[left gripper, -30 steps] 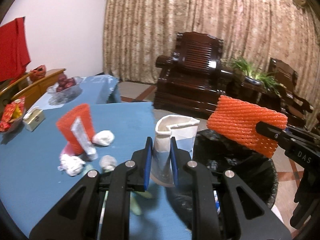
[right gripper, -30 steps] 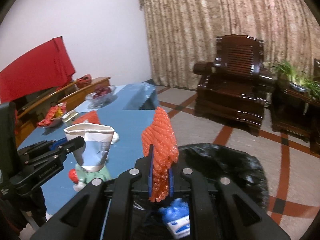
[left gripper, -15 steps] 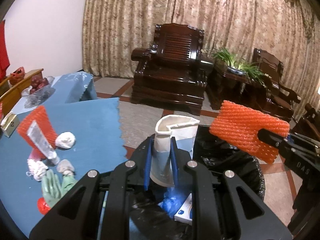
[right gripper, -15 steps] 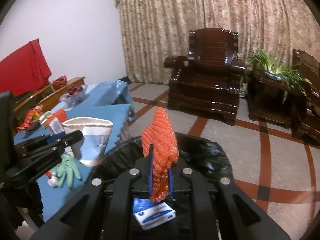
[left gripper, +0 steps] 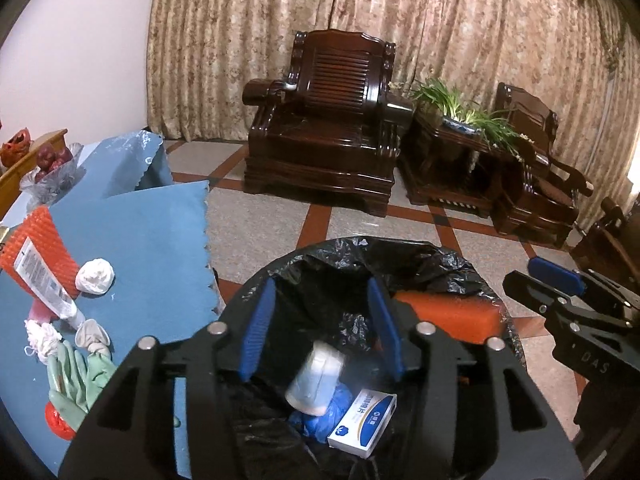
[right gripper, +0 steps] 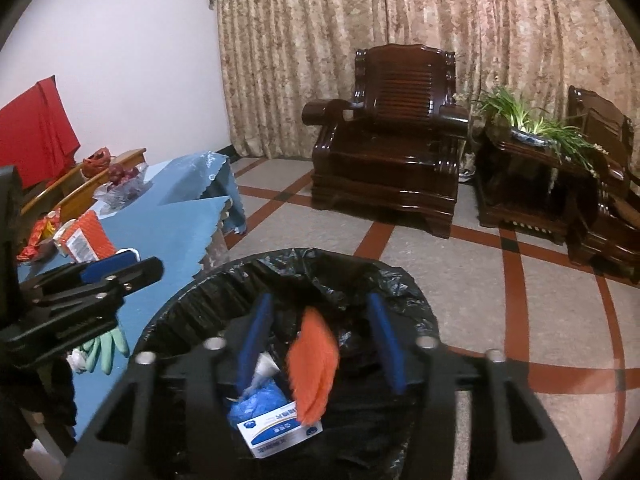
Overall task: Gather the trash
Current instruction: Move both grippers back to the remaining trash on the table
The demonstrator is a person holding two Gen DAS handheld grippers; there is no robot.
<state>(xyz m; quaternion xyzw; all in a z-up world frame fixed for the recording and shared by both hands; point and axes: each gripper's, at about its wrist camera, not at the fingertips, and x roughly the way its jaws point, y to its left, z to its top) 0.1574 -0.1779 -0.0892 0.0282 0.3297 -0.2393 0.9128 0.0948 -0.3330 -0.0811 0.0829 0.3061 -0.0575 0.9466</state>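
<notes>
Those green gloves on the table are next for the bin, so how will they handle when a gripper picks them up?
The green gloves lie flat and crumpled on the blue cloth, so they will probably droop from one pinch. They look like thin rubber, likely light, perhaps slippery. The fingers sprawl toward the tissue wads, so they may drag those along.

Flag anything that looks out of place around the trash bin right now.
Nothing stands out. Both the left gripper and the right gripper are open above the black-lined bin; the paper cup and orange foam net appear blurred inside its mouth, above a small box.
</notes>
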